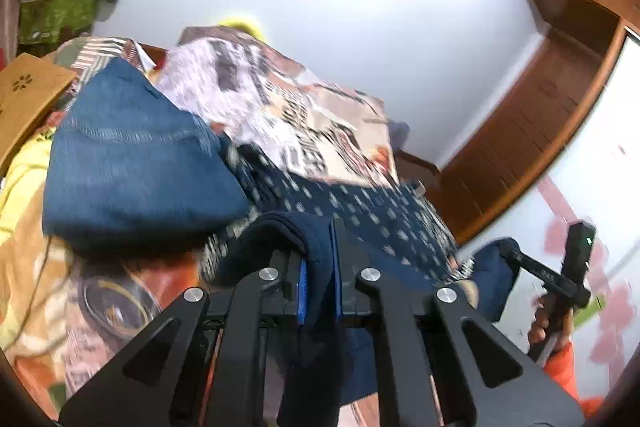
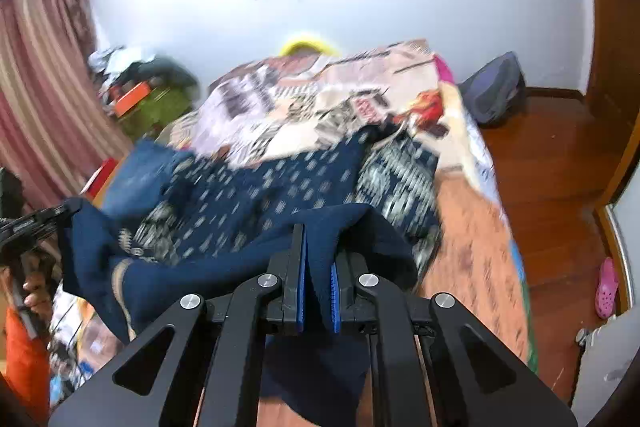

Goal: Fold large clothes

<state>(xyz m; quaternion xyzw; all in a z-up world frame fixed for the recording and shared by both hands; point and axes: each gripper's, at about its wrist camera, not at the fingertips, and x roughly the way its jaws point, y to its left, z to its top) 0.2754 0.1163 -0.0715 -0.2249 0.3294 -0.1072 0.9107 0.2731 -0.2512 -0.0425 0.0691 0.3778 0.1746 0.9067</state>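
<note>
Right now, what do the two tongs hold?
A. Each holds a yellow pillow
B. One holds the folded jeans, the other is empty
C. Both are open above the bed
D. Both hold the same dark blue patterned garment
D: the left tongs and the right tongs are both shut on the dark blue patterned garment.

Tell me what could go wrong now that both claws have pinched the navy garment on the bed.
1. The left claw and right claw each pinch only an edge of the navy garment; the cloth may slip out.
2. The garment's far part lies beside the folded jeans and could drag them.
3. The bedspread under it is rumpled, so a fold may lie uneven.
</note>
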